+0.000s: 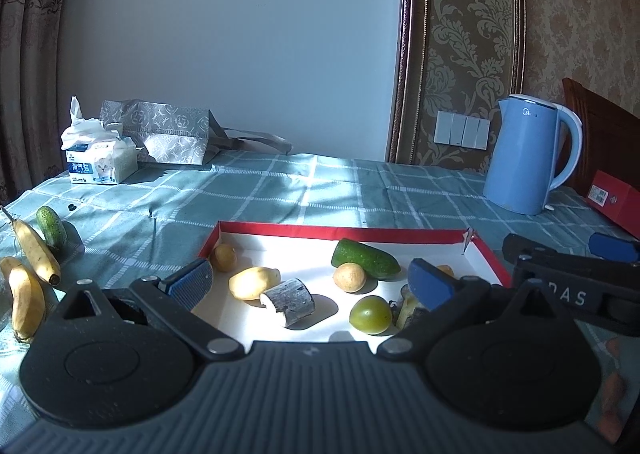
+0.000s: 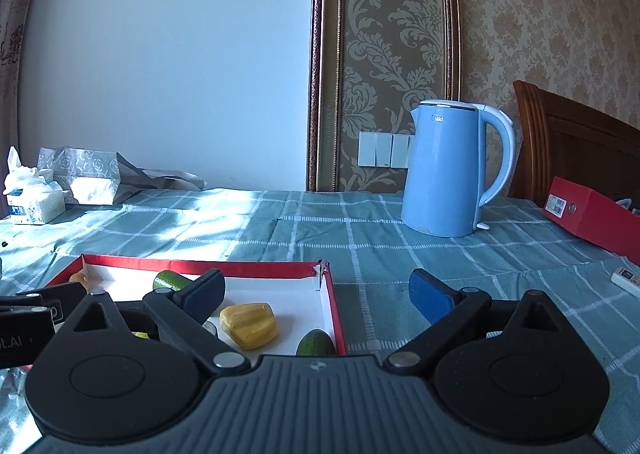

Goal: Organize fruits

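Both the left tool [image 1: 308, 278] and the right tool [image 2: 316, 294] stand wide apart with nothing between their pads, above the shallow red-rimmed white cardboard tray [image 1: 340, 231] on the green checked tabletop [image 1: 280, 182]. The tray holds a green cucumber piece [image 1: 366, 259], two brown round fruits [image 1: 349, 277], a green round fruit [image 1: 370, 314] and a yellow chunk [image 2: 249, 325]. Two yellow bananas [image 1: 26, 296] and a small cucumber [image 1: 51, 226] lie outside at nine o'clock; a blue kettle [image 1: 524, 154] stands at two o'clock.

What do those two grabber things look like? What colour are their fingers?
Both look alike. The left gripper has a ribbed grey body, two round black discs, black linkage arms with silver rivets, and blue ribbed finger pads. The right gripper is built the same, with blue pads. White letters mark its black side in the left view.
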`<state>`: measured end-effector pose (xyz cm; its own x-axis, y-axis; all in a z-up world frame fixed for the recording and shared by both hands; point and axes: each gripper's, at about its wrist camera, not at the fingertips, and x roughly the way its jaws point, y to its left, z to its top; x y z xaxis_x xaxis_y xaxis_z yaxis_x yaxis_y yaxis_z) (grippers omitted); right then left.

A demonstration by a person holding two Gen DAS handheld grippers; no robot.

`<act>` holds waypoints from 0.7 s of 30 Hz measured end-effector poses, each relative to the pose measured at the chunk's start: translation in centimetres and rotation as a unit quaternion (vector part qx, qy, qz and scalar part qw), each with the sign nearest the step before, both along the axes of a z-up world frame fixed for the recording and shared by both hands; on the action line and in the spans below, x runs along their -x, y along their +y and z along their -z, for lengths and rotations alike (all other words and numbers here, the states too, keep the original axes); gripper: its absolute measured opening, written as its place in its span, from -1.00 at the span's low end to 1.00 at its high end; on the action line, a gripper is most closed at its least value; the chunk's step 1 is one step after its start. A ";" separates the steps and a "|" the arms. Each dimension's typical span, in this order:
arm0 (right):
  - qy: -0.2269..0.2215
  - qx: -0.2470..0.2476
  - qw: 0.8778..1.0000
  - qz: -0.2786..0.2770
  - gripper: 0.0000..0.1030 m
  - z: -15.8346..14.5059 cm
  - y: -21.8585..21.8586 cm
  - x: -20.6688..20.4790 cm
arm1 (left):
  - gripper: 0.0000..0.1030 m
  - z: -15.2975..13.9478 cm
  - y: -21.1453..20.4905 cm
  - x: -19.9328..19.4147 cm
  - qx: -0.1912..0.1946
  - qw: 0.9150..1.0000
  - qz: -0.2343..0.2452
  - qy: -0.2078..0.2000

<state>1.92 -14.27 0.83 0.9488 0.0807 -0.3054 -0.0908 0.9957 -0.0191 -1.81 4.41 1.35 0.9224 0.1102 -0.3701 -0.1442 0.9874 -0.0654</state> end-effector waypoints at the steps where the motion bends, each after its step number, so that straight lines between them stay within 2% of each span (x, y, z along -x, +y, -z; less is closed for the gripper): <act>1: 0.001 -0.001 1.000 0.000 0.93 0.0 -0.1 0.0 | 1.00 0.1 -0.1 0.0 -0.001 1.000 0.002 0.000; 13: 0.001 -0.004 1.000 0.012 0.93 0.3 -1.5 0.3 | 1.00 0.4 -0.5 -0.2 -0.005 1.000 0.009 0.007; 16: -0.005 0.001 1.000 0.018 0.93 0.1 -2.4 0.4 | 0.95 0.4 -0.4 0.0 -0.004 1.000 -0.002 -0.009; 21: -0.011 0.005 0.999 0.037 0.94 0.2 -3.6 0.3 | 0.96 0.7 -0.4 -0.6 -0.004 1.000 0.010 0.015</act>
